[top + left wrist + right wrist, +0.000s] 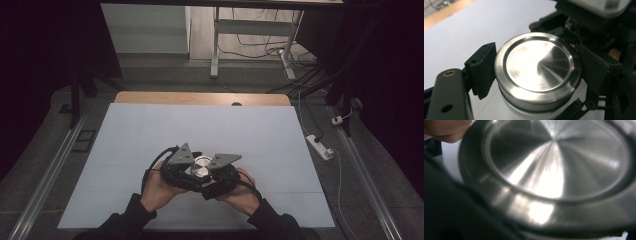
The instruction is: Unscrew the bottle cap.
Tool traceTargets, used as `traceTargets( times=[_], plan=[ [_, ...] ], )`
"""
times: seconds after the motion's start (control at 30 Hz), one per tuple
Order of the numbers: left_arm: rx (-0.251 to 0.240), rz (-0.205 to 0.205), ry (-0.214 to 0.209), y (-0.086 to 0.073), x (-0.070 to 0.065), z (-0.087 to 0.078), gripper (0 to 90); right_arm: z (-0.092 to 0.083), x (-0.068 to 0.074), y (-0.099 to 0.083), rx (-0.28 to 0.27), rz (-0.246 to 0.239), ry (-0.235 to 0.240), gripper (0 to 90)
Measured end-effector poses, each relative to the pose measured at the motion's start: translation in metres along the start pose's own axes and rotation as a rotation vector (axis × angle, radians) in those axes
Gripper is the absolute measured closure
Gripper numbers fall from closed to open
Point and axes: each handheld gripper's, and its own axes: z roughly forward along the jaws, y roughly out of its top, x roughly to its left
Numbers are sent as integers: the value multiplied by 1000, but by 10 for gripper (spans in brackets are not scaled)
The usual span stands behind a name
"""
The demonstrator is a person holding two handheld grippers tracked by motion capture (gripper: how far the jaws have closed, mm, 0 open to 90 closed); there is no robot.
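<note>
I've got both hands drawn in together near the front edge of the pale blue-grey tabletop [150,130], about midway along it, and between them stands the round brushed-steel lid [202,165] on its white-bodied jar [511,110]. My left gripper [192,167] is clamped on that lid: in the left gripper view one black ribbed pad [484,67] presses the rim at one side and the opposite pad [596,67] bears on the far side, so the steel cap sits squarely between them. I read that as a grip meant for twisting, taken on the rim and not on the body. My right gripper [212,172] comes in from the other side, tight against the same jar; its own view looks across the lid's shiny top [554,162] from very close, blurred, with a fingertip [446,130] in one top corner. Its jaws are closed down, and I judge they're holding the jar below the lid to keep it from turning, though the contact itself is hidden from me. The two grey three-cornered plates [182,155] flank the lid, nearly touching it. With one side braced and the other on the cap, the setup looks right for unscrewing; the risk I see is polished steel slipping under the pads.
</note>
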Motion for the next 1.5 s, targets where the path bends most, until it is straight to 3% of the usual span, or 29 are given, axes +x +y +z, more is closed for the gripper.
traceTargets(
  times=[0.63, 1.17, 1.5],
  plan=[
    [-17, -12, -11, 2, 7, -18, 204, -3, -4, 0, -18, -1, -3, 146],
    [-40, -32, -36, -4, 7, -39, 204, -7, -16, -2, -21, 14, -40, 146],
    [-38, -36, -51, -11, 4, -42, 204, -11, -26, -3, -27, 34, -68, 146]
  ],
)
